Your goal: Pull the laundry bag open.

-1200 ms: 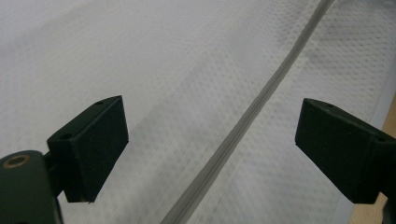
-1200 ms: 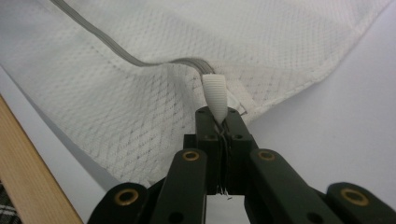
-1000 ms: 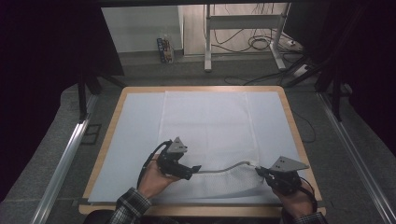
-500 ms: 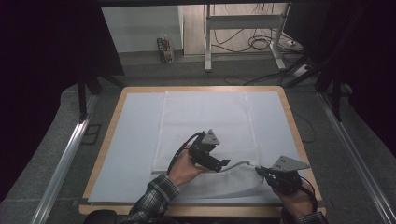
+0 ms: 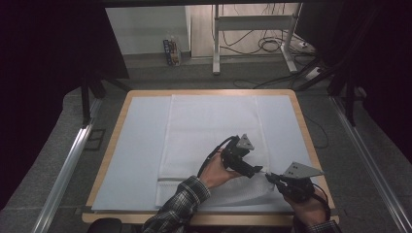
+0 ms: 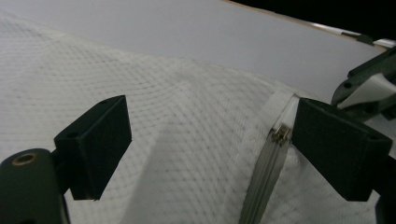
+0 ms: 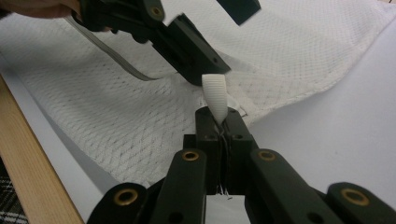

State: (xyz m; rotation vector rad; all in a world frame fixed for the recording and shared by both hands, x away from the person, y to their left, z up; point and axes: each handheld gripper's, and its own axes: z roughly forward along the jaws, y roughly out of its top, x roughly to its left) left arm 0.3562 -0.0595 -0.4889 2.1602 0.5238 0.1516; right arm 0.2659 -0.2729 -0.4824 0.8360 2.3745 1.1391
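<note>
The white mesh bag (image 5: 214,145) is spread flat on the surface (image 5: 136,145). Its white loop (image 7: 215,95) is pinched by the right gripper (image 5: 272,178). The left gripper (image 5: 256,171) fingers (image 6: 95,144) are held wide apart over the zipper (image 6: 266,172).

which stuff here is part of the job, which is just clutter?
In the job: white mesh bag, its zipper, white tab, left gripper, right gripper.
Lying about: bottles on floor, cables, metal stand.
</note>
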